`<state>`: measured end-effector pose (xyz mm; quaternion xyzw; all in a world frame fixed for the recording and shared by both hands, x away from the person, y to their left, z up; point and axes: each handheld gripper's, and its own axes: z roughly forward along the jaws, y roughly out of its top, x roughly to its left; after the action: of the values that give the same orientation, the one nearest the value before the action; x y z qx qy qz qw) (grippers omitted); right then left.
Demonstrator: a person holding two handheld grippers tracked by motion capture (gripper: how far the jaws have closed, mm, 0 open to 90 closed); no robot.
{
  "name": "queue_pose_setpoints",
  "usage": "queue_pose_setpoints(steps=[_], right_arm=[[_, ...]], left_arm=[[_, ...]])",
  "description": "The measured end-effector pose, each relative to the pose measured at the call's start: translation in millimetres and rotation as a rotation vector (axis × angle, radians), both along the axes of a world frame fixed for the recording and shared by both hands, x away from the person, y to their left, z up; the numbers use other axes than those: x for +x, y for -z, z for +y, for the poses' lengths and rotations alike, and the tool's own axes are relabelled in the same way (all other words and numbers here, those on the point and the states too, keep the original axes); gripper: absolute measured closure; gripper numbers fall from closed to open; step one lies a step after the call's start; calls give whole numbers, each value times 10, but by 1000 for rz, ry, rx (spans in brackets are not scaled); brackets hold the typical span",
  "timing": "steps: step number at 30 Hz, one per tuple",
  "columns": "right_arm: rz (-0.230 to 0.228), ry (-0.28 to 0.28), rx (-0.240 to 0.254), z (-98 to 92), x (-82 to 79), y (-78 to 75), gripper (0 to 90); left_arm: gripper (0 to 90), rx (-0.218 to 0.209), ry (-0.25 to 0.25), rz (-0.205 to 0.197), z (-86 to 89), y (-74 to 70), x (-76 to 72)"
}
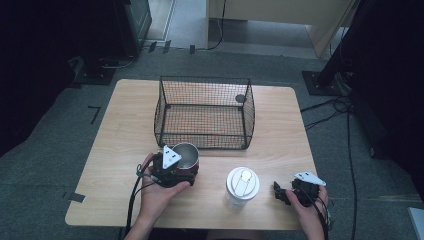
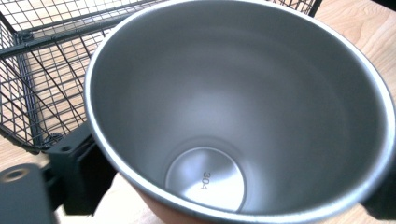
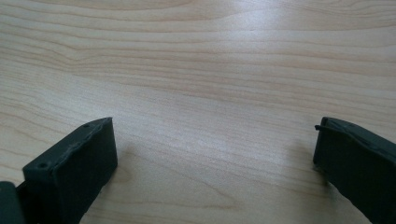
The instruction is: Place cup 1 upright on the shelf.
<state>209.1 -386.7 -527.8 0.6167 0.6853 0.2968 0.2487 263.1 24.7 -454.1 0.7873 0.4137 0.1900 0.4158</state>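
Steel cup clamped at lower centre-left, basket behind it.
High view: the left hand-held gripper grips the cup on the table, before the basket; a white tumbler stands lower centre. Left gripper view: the cup's bore reads "304". Right gripper view: the right hand-held gripper gapes over bare wood.

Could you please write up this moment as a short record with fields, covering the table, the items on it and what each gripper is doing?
table: wooden table
basket: black wire basket at the far middle, nothing visible inside
cup: steel cup, open, upright, empty, just in front of the basket
bottle: white lidded bottle, upright, near the front edge, untouched
left gripper: left gripper shut on the cup
right gripper: right gripper open, low over bare wood, right of the bottle
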Motion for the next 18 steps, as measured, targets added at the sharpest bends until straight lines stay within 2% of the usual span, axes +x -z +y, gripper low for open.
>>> queue_pose_setpoints(steps=[10, 13, 18], right_arm=[[0, 0, 0, 0, 0, 0, 0], [0, 0, 0, 0, 0, 0, 0], [0, 0, 0, 0, 0, 0, 0]], left_arm=[[27, 1, 2, 2, -47, -24, 73], [66, 11, -6, -5, -62, -32, 74], [72, 9, -16, -17, -50, -28, 74]])
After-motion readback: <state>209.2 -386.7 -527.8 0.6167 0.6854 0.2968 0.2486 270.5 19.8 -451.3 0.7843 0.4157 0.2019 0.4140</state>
